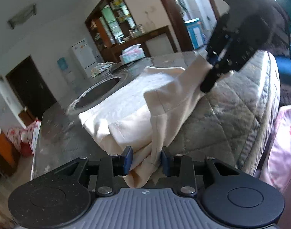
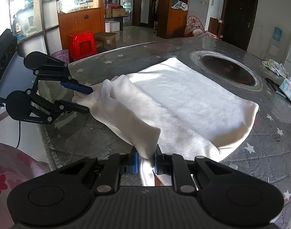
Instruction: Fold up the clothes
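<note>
A cream fleece garment (image 1: 126,99) (image 2: 183,99) lies partly folded on a table under a grey quilted cover (image 2: 260,143). In the left wrist view my left gripper (image 1: 146,160) is shut on a bunched edge of the garment at the table's near side. The right wrist view shows that same left gripper (image 2: 86,99) at the left, gripping the garment's corner. My right gripper (image 2: 145,162) is shut on the other end of the same strip of cloth. It appears as a dark shape at upper right, the right gripper (image 1: 210,76). The strip between them is raised off the table.
A round dark recess (image 2: 227,70) (image 1: 99,93) is set into the table beyond the garment. A tissue pack (image 2: 290,89) (image 1: 132,54) and a crumpled cloth (image 2: 275,67) lie at the far edge. A pink floral sleeve (image 2: 12,171) is at the near left.
</note>
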A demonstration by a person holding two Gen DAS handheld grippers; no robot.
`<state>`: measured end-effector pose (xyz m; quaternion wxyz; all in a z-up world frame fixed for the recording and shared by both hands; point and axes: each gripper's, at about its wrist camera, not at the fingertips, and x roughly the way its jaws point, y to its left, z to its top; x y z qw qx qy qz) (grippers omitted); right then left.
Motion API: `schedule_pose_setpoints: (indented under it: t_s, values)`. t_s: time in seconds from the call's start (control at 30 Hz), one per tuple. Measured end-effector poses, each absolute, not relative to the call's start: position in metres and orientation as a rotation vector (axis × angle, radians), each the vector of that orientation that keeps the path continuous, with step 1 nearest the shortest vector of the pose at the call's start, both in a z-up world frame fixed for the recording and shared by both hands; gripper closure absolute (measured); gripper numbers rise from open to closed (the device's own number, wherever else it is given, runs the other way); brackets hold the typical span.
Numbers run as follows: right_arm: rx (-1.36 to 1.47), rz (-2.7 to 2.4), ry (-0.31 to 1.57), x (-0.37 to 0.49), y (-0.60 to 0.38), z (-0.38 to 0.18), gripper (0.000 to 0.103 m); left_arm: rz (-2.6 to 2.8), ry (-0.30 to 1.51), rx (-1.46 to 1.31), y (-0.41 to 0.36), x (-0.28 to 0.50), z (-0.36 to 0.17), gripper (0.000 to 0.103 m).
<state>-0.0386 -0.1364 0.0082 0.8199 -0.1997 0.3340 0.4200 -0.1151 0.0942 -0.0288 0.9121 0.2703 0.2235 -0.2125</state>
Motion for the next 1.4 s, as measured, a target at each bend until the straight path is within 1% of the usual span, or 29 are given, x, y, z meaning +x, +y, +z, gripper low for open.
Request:
schedule_pose_setpoints:
  t_s: [0.03, 0.1, 0.17, 0.4, 0.63, 0.77, 0.87, 1.13, 1.23, 1.33, 1.4]
  values:
    - [-0.427, 0.893, 0.707, -0.039, -0.136, 0.008, 0.092, -0.446, 0.465, 0.548, 0.095, -0.114, -0.029, 0.087]
    - [-0.428, 0.893, 0.697, -0.042, -0.137, 0.009, 0.092, -0.449, 0.463, 0.505, 0.097, -0.115, -0.025, 0.091]
    - [-0.427, 0.897, 0.689, -0.045, -0.138, 0.011, 0.093, -0.454, 0.46, 0.454, 0.101, -0.115, -0.019, 0.093]
    - [-0.432, 0.95, 0.672, -0.065, -0.15, 0.035, 0.093, -0.474, 0.449, 0.333, 0.111, -0.132, 0.009, 0.093]
    - [-0.422, 1.049, 0.703, -0.108, -0.168, 0.072, 0.094, -0.491, 0.461, 0.234, 0.116, -0.183, 0.045, 0.093]
    - [-0.406, 1.06, 0.707, -0.115, -0.171, 0.09, 0.094, -0.476, 0.439, 0.253, 0.11, -0.194, 0.058, 0.093]
    - [-0.39, 1.036, 0.692, -0.103, -0.171, 0.099, 0.094, -0.465, 0.437, 0.263, 0.107, -0.176, 0.062, 0.093]
    - [-0.36, 0.942, 0.651, -0.036, -0.165, 0.1, 0.094, -0.449, 0.437, 0.293, 0.104, -0.089, 0.065, 0.093]
    - [-0.342, 0.89, 0.668, 0.0, -0.161, 0.088, 0.094, -0.44, 0.462, 0.302, 0.1, -0.048, 0.057, 0.093]
    - [-0.314, 0.834, 0.714, 0.034, -0.155, 0.065, 0.094, -0.436, 0.502, 0.306, 0.095, -0.014, 0.042, 0.093]
    - [-0.292, 0.802, 0.742, 0.053, -0.152, 0.047, 0.094, -0.419, 0.531, 0.308, 0.091, 0.007, 0.028, 0.091]
